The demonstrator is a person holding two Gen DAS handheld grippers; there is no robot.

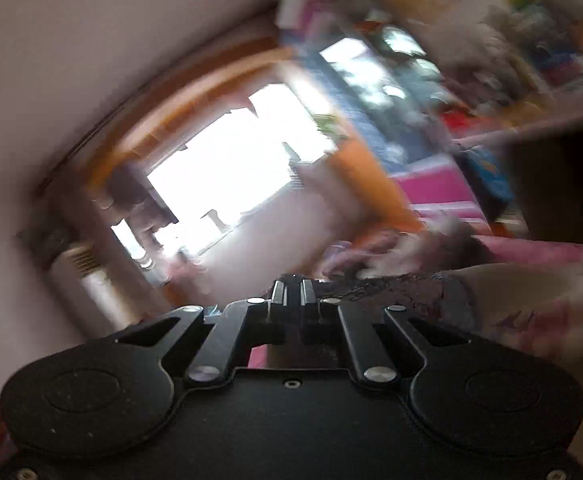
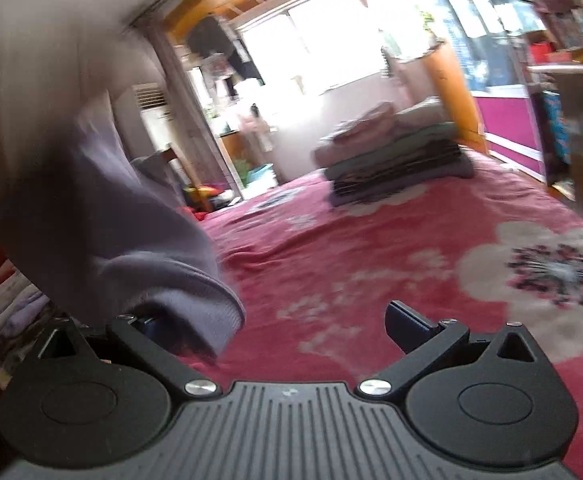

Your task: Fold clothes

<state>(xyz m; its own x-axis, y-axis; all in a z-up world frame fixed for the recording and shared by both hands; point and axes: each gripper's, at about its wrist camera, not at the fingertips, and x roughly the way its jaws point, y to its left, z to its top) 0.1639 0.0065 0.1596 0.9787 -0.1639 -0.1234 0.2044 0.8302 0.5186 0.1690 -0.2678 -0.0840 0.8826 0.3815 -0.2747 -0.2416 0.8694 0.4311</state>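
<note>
In the right wrist view a lilac-grey garment [image 2: 131, 232] with a ribbed hem hangs down from the upper left. Its hem drapes over the left finger of my right gripper [image 2: 275, 320], whose jaws stand wide open; the right finger [image 2: 407, 326] is bare. The left wrist view is heavily blurred. There my left gripper [image 1: 291, 290] has its fingers pressed together, low over the red flowered blanket [image 1: 531, 312]. Whether cloth is pinched between them I cannot tell.
A red blanket [image 2: 371, 248] with white flowers covers the bed. A stack of folded clothes [image 2: 395, 160] sits at its far end. More clothes [image 2: 11, 304] lie heaped at the left. A standing air conditioner [image 2: 155, 108], a window and a wooden post [image 2: 455, 92] lie beyond.
</note>
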